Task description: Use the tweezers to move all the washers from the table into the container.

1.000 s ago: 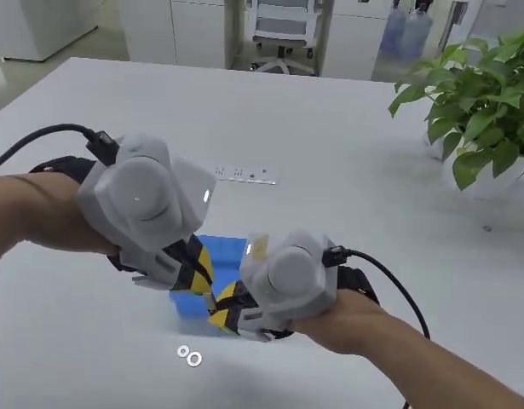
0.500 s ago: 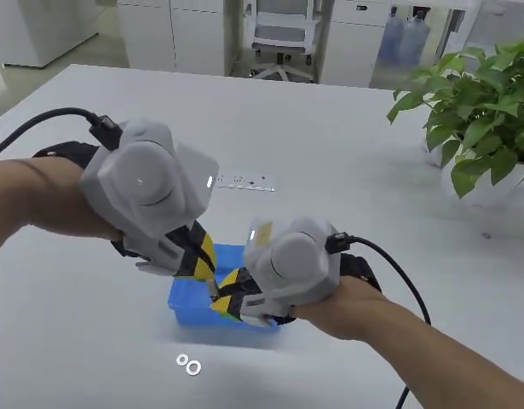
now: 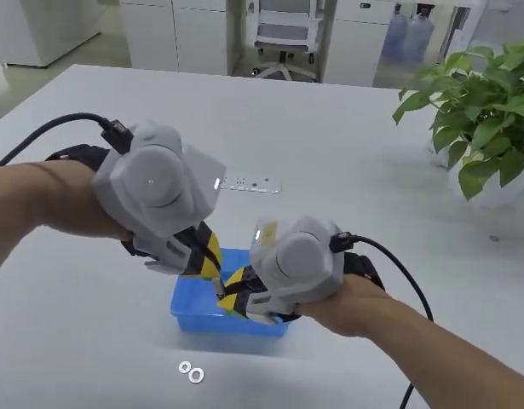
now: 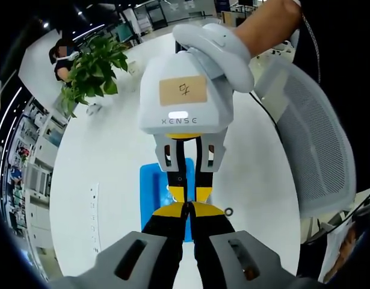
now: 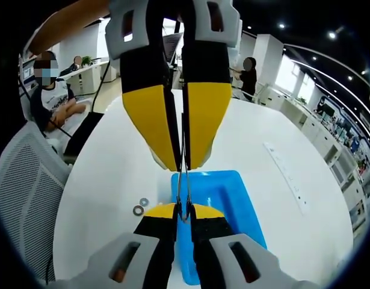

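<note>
left tongs (image 4: 188,208) and right tongs (image 5: 183,212) tip to tip over the blue container (image 5: 227,205), yellow-and-black pads facing one another. between both pairs of pads, the thin metal tweezers (image 5: 183,174), pinched by each set, jaws drawn almost together with only the blades' thickness left in the gap. at the tweezer points, perhaps something small, too fine to tell.

on the white desk (image 3: 347,145), just beside the container's near wall in the head view, two washers (image 3: 191,372) side by side, touching or nearly so, clear of both tongs. in the right gripper view, the same pair just left of the container, outside it.

farther back on the desk, a flat white power strip (image 3: 249,183). at the desk's right side, a leafy potted plant (image 3: 483,102). beyond the far edge, an office chair (image 3: 283,25). from the left tongs, a black cable (image 3: 48,141) arching over the forearm; from the right tongs, another along the wrist.
</note>
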